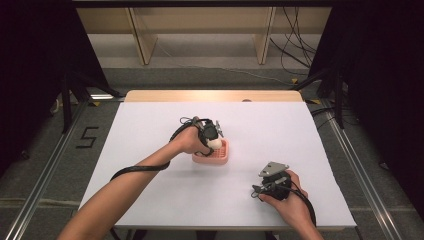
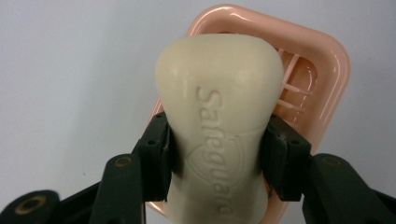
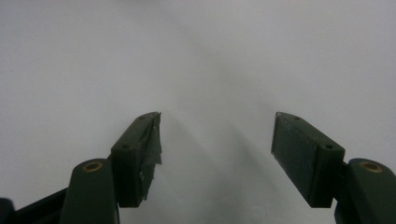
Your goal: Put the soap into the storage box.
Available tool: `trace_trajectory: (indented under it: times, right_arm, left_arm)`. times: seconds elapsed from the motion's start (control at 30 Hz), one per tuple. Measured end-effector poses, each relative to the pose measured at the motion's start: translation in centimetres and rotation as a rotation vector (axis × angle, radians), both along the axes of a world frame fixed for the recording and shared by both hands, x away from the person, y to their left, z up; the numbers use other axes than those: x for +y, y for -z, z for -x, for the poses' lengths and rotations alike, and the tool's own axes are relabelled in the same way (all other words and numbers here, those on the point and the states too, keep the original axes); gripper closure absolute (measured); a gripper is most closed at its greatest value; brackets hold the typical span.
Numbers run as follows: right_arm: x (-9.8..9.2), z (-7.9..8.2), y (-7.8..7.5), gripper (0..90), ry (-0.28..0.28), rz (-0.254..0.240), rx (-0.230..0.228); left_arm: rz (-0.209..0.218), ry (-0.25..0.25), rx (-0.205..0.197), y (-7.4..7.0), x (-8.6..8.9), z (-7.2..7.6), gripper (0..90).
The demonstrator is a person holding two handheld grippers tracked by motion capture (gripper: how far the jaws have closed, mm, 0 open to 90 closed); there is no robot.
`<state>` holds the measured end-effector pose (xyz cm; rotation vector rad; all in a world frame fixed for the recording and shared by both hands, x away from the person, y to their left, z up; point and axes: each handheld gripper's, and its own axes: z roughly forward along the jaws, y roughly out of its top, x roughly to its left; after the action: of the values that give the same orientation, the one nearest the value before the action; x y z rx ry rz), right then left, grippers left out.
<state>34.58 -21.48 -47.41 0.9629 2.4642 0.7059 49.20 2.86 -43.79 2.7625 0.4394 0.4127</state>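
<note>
The white surface (image 1: 165,200) spreads under both hands, with grey floor around it; near its middle sits a pink soap dish (image 1: 222,158), a ribbed tray with rounded corners, its near end hidden behind the soap in the left gripper view; over the dish the left tongs (image 2: 217,149) are clamped on a cream bar of soap (image 2: 219,93), one jaw pressed to each side of its narrowed waist, the broad end pointing away from the camera and the embossed lettering "Safeguard" running along its face; whether the bar's underside touches the dish or hangs just above it is hard to judge, since the bar covers that spot; in the high view the soap is a small pale lump at the dish's left edge, partly masked by the hand; well apart, near the front right of the surface, the right tongs (image 3: 217,154) stand wide open over bare white surface, gripping nothing.
</note>
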Motion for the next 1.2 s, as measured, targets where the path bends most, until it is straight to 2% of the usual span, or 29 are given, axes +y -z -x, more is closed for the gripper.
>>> trace_trajectory:
  times: [0.23,0.33,0.4,0.6,0.67,0.73,0.8,0.87,0.97,1.2]
  right_arm:
    - [0.0,0.0,0.0,33.8,0.0,0.0,-0.001]
    - [0.0,0.0,0.0,33.7,0.0,0.0,0.0]
    - [0.0,0.0,0.0,33.7,-0.001,0.001,0.001]
    - [0.0,-0.1,0.0,33.7,-0.005,0.004,-0.003]
    - [0.0,-0.1,0.0,33.7,-0.005,0.005,-0.004]
    - [0.0,0.0,0.0,33.6,0.003,0.001,-0.002]
    - [0.0,0.0,-0.1,33.5,0.0,0.002,-0.002]
    - [0.0,0.0,-0.1,33.4,0.001,0.0,-0.016]
    - [0.0,0.0,-0.2,33.4,-0.001,0.002,-0.01]
    - [0.0,0.0,-0.1,33.3,-0.004,0.005,-0.01]
  left_arm:
    - [0.001,0.0,-0.003,0.3,-0.1,-0.2,49.1]
    - [0.004,-0.008,0.014,0.3,-0.1,-0.2,47.9]
    - [0.003,0.004,0.028,0.1,0.0,-0.2,43.8]
    - [0.043,-0.006,0.005,-0.9,0.8,0.6,40.1]
    - [0.056,-0.019,0.008,-1.3,1.2,1.0,38.9]
    - [0.06,-0.019,-0.004,-1.6,1.8,1.3,38.3]
    - [0.088,-0.048,0.004,-1.8,2.4,1.9,38.0]
    - [0.086,-0.052,0.002,-2.1,3.1,2.5,37.5]
    - [0.105,-0.075,-0.008,-2.4,4.2,3.1,36.9]
    - [0.149,-0.109,-0.027,-2.3,6.8,4.7,35.4]
